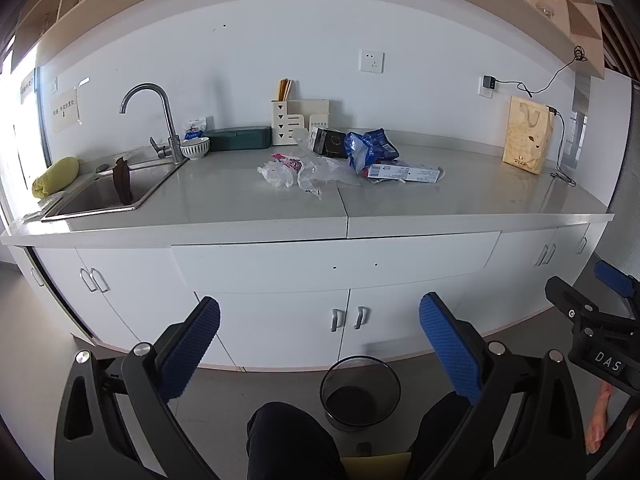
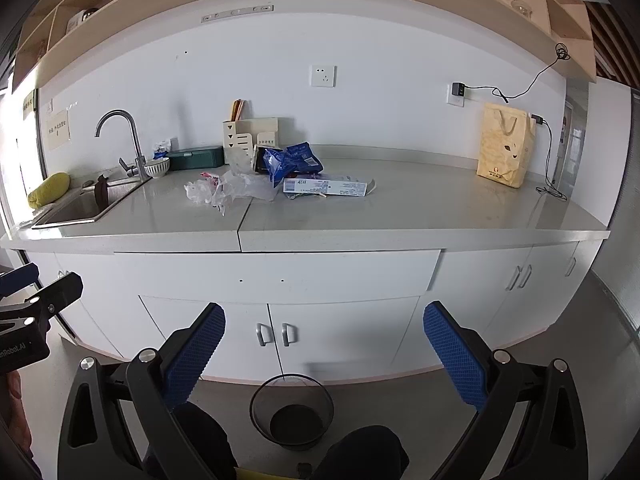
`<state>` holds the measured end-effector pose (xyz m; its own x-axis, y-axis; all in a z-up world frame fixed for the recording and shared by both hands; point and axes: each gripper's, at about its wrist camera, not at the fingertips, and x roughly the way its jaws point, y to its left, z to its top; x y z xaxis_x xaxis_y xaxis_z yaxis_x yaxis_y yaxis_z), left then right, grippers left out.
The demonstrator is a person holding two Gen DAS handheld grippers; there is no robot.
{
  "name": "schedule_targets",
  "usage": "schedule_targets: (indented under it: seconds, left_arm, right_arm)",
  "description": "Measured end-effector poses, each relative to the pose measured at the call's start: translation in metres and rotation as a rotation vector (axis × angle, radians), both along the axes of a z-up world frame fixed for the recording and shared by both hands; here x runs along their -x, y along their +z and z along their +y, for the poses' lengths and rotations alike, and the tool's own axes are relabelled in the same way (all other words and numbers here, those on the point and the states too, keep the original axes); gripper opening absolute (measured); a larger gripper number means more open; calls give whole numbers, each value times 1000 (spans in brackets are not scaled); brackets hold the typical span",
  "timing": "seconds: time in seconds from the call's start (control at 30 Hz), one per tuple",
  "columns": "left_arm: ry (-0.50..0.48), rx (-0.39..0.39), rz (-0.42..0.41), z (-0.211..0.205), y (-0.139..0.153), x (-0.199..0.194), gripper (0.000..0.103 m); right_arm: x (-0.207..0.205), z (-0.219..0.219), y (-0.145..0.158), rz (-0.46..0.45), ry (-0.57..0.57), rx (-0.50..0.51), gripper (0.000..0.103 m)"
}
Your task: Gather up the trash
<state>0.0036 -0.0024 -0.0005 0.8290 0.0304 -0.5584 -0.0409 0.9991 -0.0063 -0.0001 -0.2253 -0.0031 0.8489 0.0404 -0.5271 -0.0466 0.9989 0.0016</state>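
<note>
A heap of trash lies mid-counter: clear plastic wrap (image 1: 316, 170) (image 2: 240, 186), a crumpled blue bag (image 1: 370, 148) (image 2: 294, 162), a flat white and blue carton (image 1: 404, 172) (image 2: 326, 187) and a small black box (image 1: 330, 142). A black mesh bin (image 1: 360, 392) (image 2: 292, 410) stands on the floor before the cabinets. My left gripper (image 1: 320, 344) and right gripper (image 2: 324, 350) are both open and hold nothing, low and well back from the counter. The right gripper also shows at the left wrist view's right edge (image 1: 592, 312).
A sink (image 1: 108, 192) with tap and bowl (image 1: 195, 148) sits left; a green case (image 1: 238, 138), cream organiser (image 1: 300, 122) and paper bag (image 1: 528, 140) with a trailing cable stand along the wall. A person's dark-clad knees (image 1: 292, 440) are below, beside the bin.
</note>
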Motion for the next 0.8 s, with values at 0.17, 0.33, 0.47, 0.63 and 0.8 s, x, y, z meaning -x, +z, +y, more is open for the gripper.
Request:
schedule_targets:
  seconds: [0.17,0.33,0.47,0.63,0.8]
  left_arm:
    - [2,1,14,2,-5,-8,99]
    - [4,-4,22,4,-9,-23,99]
    - [14,-2,19,8,-9,-39,99]
    - [14,15,7,19,-9,-72,99]
    - [12,30,18,28,-12,-114,99]
  right_arm:
    - [-8,1,-2,5,1,1,100]
    - [-19,2,-5,10,5,-1,100]
    - [-39,6,-3,10,9,9,100]
    - [-74,4,-4,19,1,7,100]
    - [-118,3,-11,39,-1,14,100]
